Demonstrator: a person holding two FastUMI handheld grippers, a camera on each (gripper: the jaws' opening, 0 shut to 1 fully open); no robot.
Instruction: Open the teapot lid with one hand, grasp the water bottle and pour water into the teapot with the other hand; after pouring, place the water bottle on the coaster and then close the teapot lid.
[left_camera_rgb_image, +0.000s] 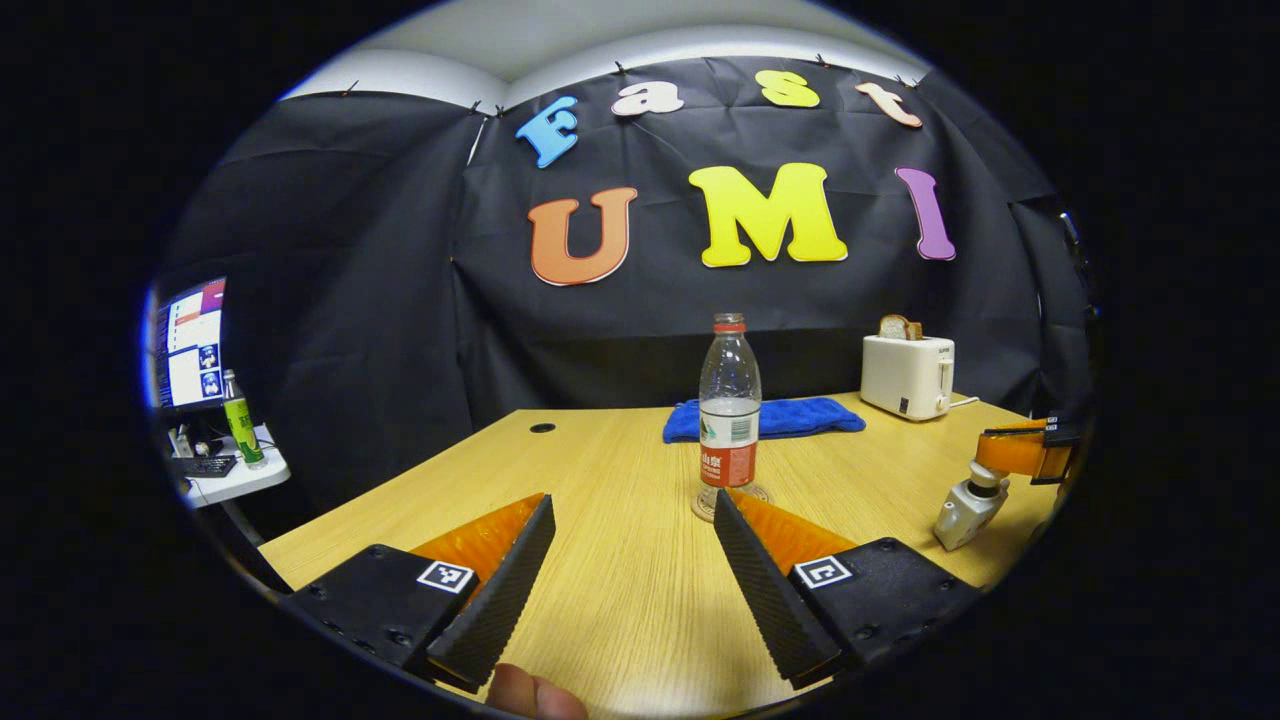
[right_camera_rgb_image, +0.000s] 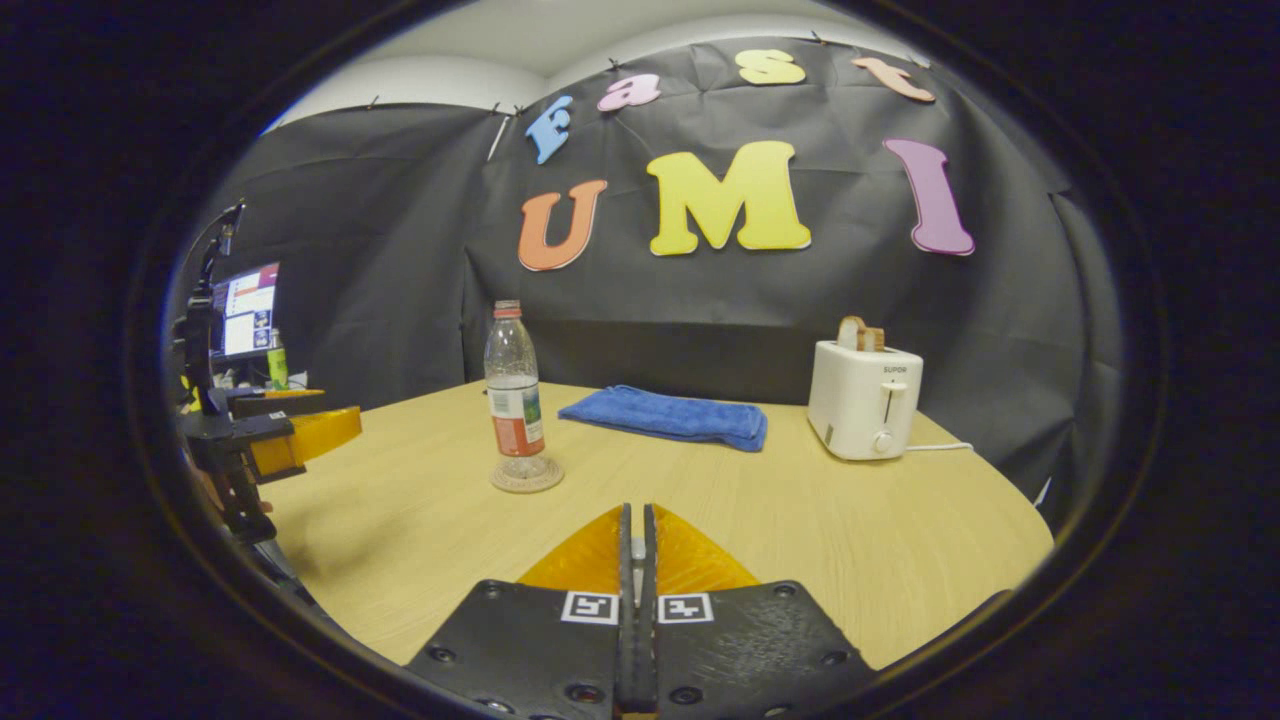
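The water bottle (left_camera_rgb_image: 729, 410) stands upright on the coaster (right_camera_rgb_image: 526, 475); the left gripper (left_camera_rgb_image: 632, 520) gapes wide before it (empty), the right gripper (right_camera_rgb_image: 636, 545) pinches something small.

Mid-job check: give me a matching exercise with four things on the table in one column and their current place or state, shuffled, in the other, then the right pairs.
Things:
1. water bottle
2. blue towel
3. toaster
4. left gripper

States:
A. folded flat near the back wall
B. fingers spread wide apart
C. upright on the coaster, cap on
D. a bread slice poking out of the top

Pairs: 1-C, 2-A, 3-D, 4-B
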